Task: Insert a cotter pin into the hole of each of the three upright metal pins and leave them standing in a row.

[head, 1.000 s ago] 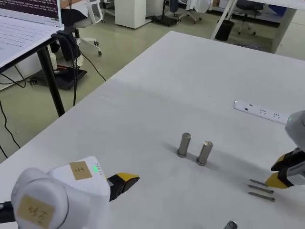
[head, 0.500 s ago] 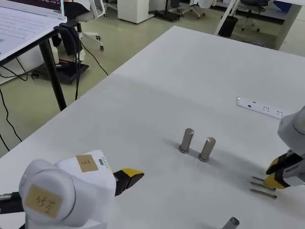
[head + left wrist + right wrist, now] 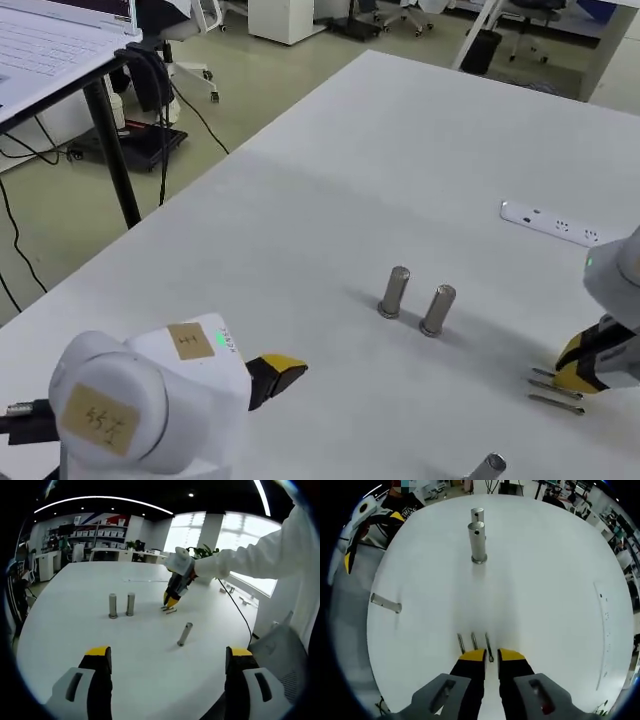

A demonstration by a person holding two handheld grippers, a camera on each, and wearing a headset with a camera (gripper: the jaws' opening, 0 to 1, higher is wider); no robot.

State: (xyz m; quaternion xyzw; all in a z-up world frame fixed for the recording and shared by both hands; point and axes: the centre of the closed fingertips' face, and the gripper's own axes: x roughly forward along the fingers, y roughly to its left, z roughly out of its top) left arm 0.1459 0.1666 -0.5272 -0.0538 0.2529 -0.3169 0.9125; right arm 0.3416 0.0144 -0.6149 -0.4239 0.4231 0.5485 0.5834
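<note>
On the white table (image 3: pixel 545 580), right claw (image 3: pixel 492 655) narrowly straddles a thin cotter pin (image 3: pixel 488 644); left claw (image 3: pixel 168 651) gapes wide.

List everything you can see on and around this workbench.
Table: one, white, under everything.
Metal pins: three, silver; two upright side by side mid-table, one apart, nearer the person.
Cotter pins: three, silver, lying side by side, right of the upright pair in the head view.
Power strip: one, white, far side of the table.
Laptop: one, silver, on a side desk, upper left.
Left gripper: yellow-tipped, jaws wide apart.
Right gripper: yellow-tipped, jaws slightly apart around one cotter pin's end.
Sleeve: white, behind the right gripper.
</note>
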